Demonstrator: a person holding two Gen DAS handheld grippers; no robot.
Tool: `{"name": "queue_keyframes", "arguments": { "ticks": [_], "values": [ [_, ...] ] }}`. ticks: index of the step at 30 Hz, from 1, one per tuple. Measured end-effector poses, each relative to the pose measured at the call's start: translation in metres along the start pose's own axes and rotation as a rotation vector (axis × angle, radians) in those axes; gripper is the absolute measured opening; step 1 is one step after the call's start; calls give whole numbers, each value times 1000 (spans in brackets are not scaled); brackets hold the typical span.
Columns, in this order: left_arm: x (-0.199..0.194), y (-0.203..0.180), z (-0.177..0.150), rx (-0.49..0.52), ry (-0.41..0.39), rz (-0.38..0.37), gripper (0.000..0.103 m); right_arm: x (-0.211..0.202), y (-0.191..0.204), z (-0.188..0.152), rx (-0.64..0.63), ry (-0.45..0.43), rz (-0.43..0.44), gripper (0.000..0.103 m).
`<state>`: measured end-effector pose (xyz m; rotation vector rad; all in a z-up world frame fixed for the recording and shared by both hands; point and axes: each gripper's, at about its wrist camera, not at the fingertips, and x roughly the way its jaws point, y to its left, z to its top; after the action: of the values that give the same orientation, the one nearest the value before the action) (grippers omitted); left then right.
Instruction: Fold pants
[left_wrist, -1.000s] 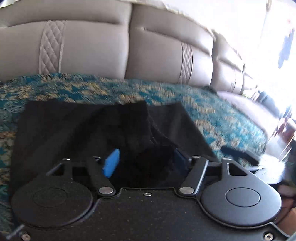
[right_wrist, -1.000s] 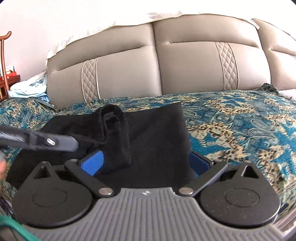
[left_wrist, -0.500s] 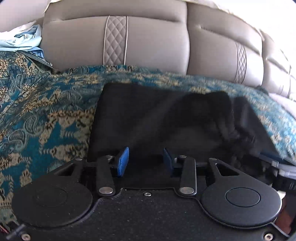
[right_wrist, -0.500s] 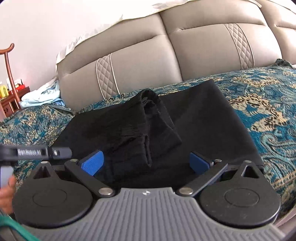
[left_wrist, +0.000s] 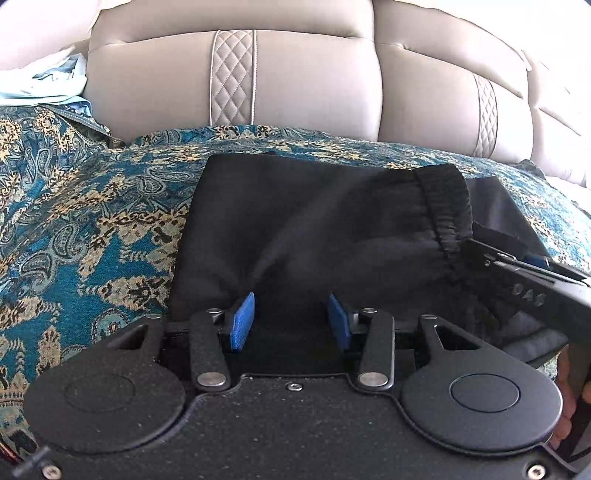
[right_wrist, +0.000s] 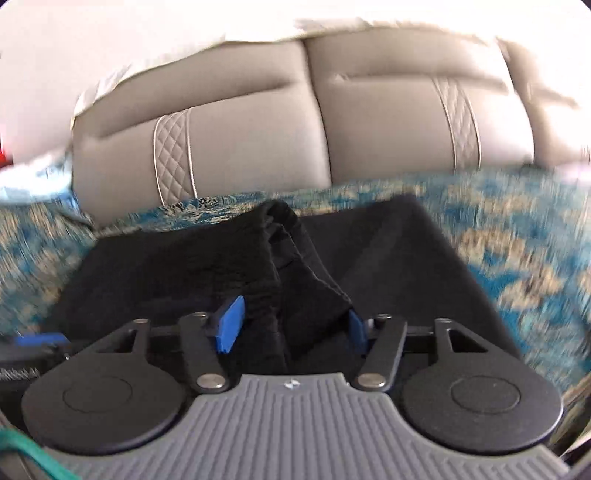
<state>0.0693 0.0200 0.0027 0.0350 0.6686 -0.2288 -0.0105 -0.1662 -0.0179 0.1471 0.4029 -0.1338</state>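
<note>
Black pants (left_wrist: 314, 221) lie flat on the bed, with the elastic waistband (left_wrist: 447, 206) folded over toward the right. My left gripper (left_wrist: 291, 314) sits low over the near edge of the cloth. Its jaws are opening slightly, and flat black fabric lies between the blue pads without being pinched. In the blurred right wrist view, my right gripper (right_wrist: 291, 321) is closing around a raised fold (right_wrist: 291, 258) of the pants (right_wrist: 388, 251). The fold is between the pads, which do not visibly press on it. The right gripper (left_wrist: 517, 266) reaches in beside the waistband.
A teal and gold patterned bedspread (left_wrist: 92, 221) covers the bed under the pants. A padded beige headboard (left_wrist: 295, 81) rises behind. Light blue cloth (left_wrist: 44, 85) is piled at the far left. A person's hand (left_wrist: 565, 406) holds the right gripper at the edge of view.
The left gripper swung left, dipped toward the pants' near edge and narrowed its jaws. The right gripper moved in over the raised fold, and its wide jaws came much closer together.
</note>
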Motion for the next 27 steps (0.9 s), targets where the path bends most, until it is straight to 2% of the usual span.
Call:
{"name": "queue_keyframes", "arguments": {
  "ticks": [1,4,6,10,12,13,15,17,22,27],
  "values": [
    [-2,-1,0,-3,0,2,42,-2,8,-2,-44,-20,-14,52],
    [-4,-1,-1,-17,0,9,42,-8,29,-8,-187,-74,-39,50],
    [-4,0,-2,-17,-1,10,42,-8,35,-10,-217,-72,-33,51],
    [-7,1,-2,-17,0,10,42,4,16,-4,-49,11,18,51],
    [-10,3,0,-40,-13,5,40,11,0,2,72,55,85,42],
    [-13,4,0,-52,-25,-5,38,12,-6,4,105,58,98,32],
    [-17,7,3,-66,-45,-16,35,12,-14,8,138,50,109,27],
    [-20,7,8,-65,-62,-20,35,8,-16,9,141,19,86,25],
    [-19,-2,14,-32,-82,-23,35,-8,-15,7,43,-76,-56,25],
    [-10,-20,9,14,-75,-38,35,-18,-43,2,60,-81,-140,25]
  ]
}}
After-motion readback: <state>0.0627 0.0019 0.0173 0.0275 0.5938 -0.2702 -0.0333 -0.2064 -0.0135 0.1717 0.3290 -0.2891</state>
